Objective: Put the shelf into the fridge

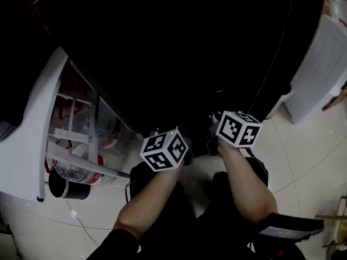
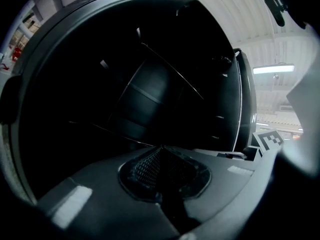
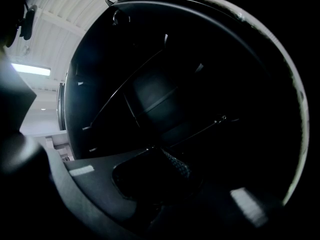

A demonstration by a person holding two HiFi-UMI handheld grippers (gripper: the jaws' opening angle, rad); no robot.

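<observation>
Both forearms reach forward side by side, bare, the left forearm (image 1: pixel 149 199) and the right forearm (image 1: pixel 246 183) each ending behind a marker cube (image 1: pixel 164 149). Both point level into the dark fridge (image 1: pixel 162 47).

The left gripper (image 2: pixel 160 149) has its jaws together. A thin pale edge, read as the shelf (image 2: pixel 115 134), runs up to their tips, so they are clamped on it. The right gripper (image 3: pixel 159 151) stands the same way, jaws closed on the shelf edge. The shelf sits inside the fridge opening, its body barely visible in the dark.

Only the head view shows the open fridge door (image 1: pixel 32 140) at left, with bottles (image 1: pixel 76 169) in its racks, and the tiled floor (image 1: pixel 303 167). Only the gripper views show the ribbed ceiling and a strip light (image 2: pixel 274 69).

The bottle labels are red and white and too small to read.
</observation>
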